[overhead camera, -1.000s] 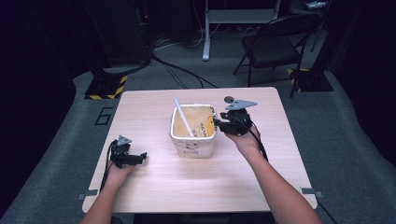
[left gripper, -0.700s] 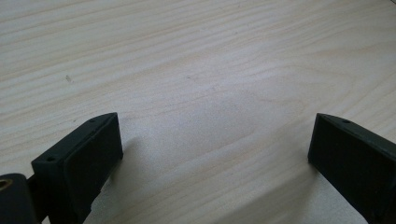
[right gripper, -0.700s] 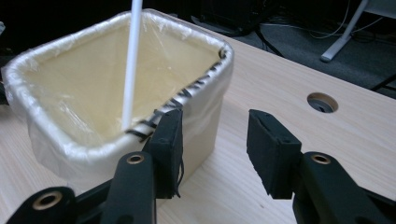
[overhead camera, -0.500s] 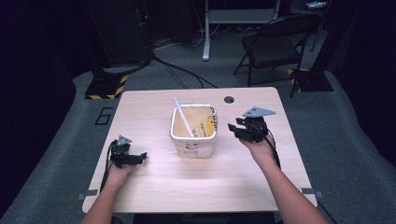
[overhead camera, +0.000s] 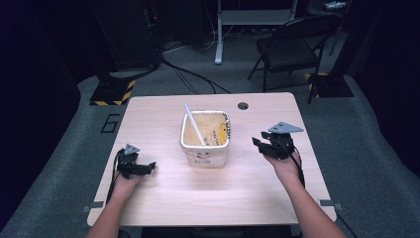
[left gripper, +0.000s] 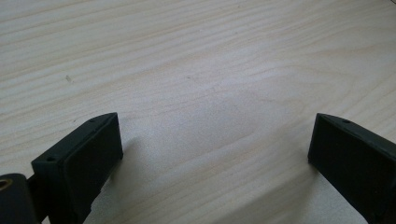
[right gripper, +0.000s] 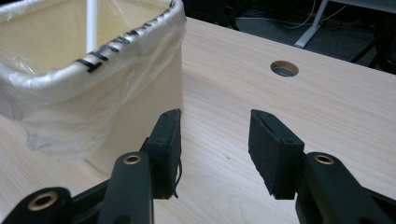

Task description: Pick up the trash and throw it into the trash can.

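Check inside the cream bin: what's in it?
The bin holds a clear plastic liner and a white stick leaning against its wall. Its floor is mostly hidden by the walls.

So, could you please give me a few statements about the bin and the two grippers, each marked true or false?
1. A white stick leans inside the lined bin. True.
2. The right gripper grips the bin's rim. False: its fingers are apart, beside the bin, with nothing between them.
3. The left gripper has open fingers over bare table. True.
4. The bin lies tipped over. False: it stands upright.
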Motion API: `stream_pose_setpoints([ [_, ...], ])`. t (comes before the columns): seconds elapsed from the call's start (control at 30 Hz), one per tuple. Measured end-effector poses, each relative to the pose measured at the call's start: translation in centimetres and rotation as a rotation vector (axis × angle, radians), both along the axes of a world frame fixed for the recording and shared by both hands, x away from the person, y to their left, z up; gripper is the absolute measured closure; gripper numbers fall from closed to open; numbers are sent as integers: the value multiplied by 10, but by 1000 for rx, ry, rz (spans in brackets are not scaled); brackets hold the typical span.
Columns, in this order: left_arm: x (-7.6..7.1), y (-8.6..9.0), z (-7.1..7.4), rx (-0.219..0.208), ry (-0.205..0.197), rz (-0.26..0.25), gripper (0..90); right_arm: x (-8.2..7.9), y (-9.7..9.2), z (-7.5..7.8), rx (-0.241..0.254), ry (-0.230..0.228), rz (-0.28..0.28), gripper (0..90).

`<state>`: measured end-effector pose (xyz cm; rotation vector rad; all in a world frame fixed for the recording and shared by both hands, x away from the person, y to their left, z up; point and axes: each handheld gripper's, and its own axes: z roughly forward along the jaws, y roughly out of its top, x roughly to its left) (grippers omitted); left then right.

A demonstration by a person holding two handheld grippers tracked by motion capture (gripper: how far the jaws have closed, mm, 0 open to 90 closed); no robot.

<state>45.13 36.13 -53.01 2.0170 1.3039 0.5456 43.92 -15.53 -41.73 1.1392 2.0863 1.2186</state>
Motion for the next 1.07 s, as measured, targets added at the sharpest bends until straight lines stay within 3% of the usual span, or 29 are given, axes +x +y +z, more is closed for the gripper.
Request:
stream_pose_setpoints([
  [0.33, 0, 0, 0, 0, 0, 0, 24, -9, -14, -16, 0, 8, -33, 534],
  [0.97, 0, 0, 0, -1, 0, 0, 24, -21, -37, -61, -17, 79, -94, 499],
  [1.07, -1, -1, 0, -1, 3, 22, 19, -22, -39, -65, -19, 77, -97, 490],
])
